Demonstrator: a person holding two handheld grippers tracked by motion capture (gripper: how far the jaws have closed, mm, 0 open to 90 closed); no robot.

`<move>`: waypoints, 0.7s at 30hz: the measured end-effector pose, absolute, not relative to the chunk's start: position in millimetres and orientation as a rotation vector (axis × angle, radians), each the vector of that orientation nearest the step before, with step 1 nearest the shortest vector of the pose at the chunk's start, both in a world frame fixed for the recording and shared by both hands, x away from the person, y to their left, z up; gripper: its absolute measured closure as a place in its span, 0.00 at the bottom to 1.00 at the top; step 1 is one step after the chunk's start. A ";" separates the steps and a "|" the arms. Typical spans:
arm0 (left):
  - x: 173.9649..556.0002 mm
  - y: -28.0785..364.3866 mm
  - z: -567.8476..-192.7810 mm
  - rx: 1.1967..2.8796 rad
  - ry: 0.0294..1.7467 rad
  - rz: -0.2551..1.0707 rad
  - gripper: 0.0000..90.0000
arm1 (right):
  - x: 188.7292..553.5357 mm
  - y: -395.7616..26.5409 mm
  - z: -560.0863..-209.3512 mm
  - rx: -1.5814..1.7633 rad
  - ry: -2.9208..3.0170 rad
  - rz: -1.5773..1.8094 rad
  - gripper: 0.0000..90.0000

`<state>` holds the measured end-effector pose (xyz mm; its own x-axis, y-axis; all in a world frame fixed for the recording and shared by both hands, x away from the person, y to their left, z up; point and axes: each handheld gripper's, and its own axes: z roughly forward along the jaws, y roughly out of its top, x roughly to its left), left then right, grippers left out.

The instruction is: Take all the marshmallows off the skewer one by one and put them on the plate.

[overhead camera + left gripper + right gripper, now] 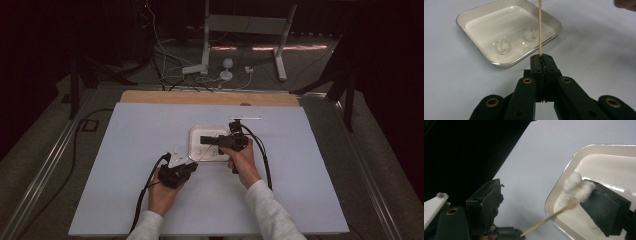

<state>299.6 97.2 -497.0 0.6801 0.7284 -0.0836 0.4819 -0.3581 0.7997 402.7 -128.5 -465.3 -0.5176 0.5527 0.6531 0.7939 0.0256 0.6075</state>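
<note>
While the left gripper (541,58) clamps a thin wooden stick (540,27) that slants over the tray (196,149) near the surface's (125,150) middle, the right gripper (544,202) stands with jaws apart, a cotton ball (577,186) against one of them at the stick's tip. Two more cotton balls (502,47) lie in the tray.

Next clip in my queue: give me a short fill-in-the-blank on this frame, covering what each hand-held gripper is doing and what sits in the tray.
1. The left hand-held gripper is shut on a thin wooden ____.
2. In the left gripper view, ____ white cotton balls lie in the tray.
3. The right hand-held gripper has its jaws ____, with a cotton ball against one pad.
4. The stick tip meets that cotton ball over the ____.

Missing words: stick; two; open; tray
</note>
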 end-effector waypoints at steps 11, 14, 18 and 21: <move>306.0 104.2 -500.6 2.015 1.011 0.358 1.00 | 400.8 -135.0 -466.3 -1.403 -2.069 -1.476 0.20; 306.5 104.4 -501.2 2.014 1.026 0.360 1.00 | 399.9 -138.4 -464.6 -1.412 -2.074 -1.477 0.20; 308.9 105.2 -501.5 1.999 1.047 0.360 1.00 | 398.3 -141.7 -463.0 -1.413 -2.086 -1.475 0.20; 310.5 105.7 -500.6 1.984 1.046 0.358 1.00 | 397.0 -143.9 -461.8 -1.412 -2.098 -1.479 0.20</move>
